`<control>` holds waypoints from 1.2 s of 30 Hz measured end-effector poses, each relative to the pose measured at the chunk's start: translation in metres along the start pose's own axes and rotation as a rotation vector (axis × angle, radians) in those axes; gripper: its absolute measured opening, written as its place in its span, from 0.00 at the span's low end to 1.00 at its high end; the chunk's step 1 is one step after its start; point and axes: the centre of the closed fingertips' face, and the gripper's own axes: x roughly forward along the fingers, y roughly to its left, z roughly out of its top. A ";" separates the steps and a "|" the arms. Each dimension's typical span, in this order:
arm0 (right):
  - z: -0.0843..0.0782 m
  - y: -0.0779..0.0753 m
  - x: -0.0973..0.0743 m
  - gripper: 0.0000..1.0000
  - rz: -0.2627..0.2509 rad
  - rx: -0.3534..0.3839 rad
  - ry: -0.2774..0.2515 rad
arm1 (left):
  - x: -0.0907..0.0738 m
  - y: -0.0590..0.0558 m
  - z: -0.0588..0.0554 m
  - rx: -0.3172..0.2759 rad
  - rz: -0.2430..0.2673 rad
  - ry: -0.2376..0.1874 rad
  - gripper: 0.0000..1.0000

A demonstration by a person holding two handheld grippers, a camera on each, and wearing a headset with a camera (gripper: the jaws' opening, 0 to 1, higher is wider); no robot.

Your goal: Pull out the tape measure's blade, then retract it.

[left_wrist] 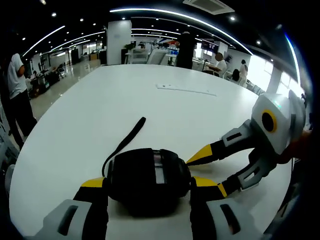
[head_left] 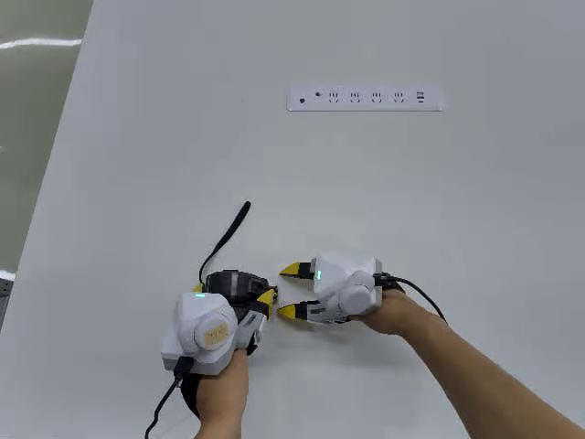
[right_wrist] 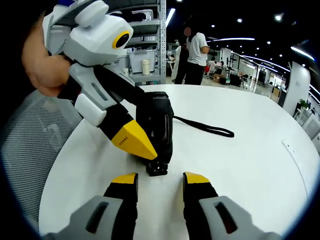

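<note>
Left jaws: on the left gripper (left_wrist: 148,184), pressed against both sides of the tape measure (head_left: 235,284), pinching its black case flat on the table (head_left: 457,201).
Right jaws: on the right gripper (right_wrist: 160,179), spread and empty, facing the case from its 3 o'clock in the head view.
Tab (right_wrist: 156,169): small and black, at the case's foot; probably the blade's end. It sits just ahead of the right gap, not pinched.
Strap (head_left: 228,236): lies loose from the case toward 12 o'clock.
Power strip (head_left: 366,98): well apart, toward 1 o'clock.
Risk: the tab is small and low, so closing off-centre could miss it or shove the case. A slack left hold could let the case drag with the pull.
</note>
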 end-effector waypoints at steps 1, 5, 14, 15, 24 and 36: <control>0.000 0.000 -0.001 0.38 -0.007 -0.003 -0.003 | -0.001 0.000 0.000 0.006 -0.005 -0.002 0.64; -0.003 -0.001 -0.010 0.46 -0.039 0.035 -0.005 | -0.005 -0.005 0.001 0.044 -0.042 -0.010 0.67; -0.008 -0.004 -0.033 0.61 -0.122 0.125 -0.025 | -0.014 -0.007 -0.001 0.114 -0.104 -0.047 0.77; -0.009 -0.004 -0.033 0.62 -0.124 0.126 -0.026 | -0.014 -0.007 -0.001 0.115 -0.105 -0.047 0.80; -0.022 -0.002 -0.082 0.77 -0.280 0.227 -0.086 | -0.026 0.003 -0.010 0.210 -0.249 -0.071 0.88; -0.050 0.024 -0.134 0.96 -0.416 0.357 -0.137 | -0.046 0.007 -0.028 0.322 -0.379 -0.066 0.95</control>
